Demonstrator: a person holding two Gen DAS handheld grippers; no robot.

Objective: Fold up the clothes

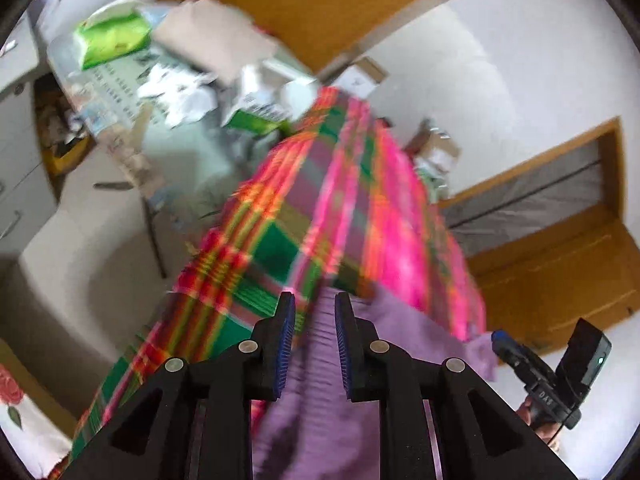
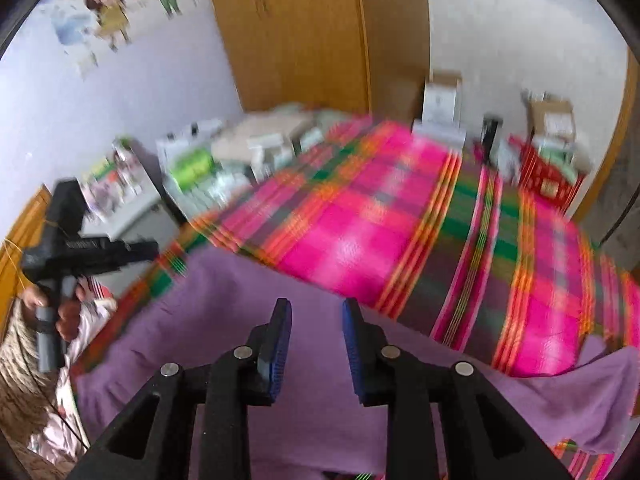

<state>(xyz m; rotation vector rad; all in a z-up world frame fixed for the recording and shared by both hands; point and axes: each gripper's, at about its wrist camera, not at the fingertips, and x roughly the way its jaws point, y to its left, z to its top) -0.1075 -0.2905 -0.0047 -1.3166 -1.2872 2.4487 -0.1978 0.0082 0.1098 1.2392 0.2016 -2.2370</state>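
Bedroom, plaid bed (image 2: 400,224) with clutter at the far end, frames blurred. Purple garment (image 2: 224,296) lies spread on the near part of the bed. Left claw (image 1: 315,340): jaws apart, ribbed hem between them, not pinched. Right claw (image 2: 316,348): apart over the cloth, empty. Advice: close on the hem edge only, both sides level, before lifting.

A garment (image 2: 224,320) is spread on a bedsheet (image 2: 400,232); boxes (image 2: 256,148) are piled at eleven o'clock beyond it.
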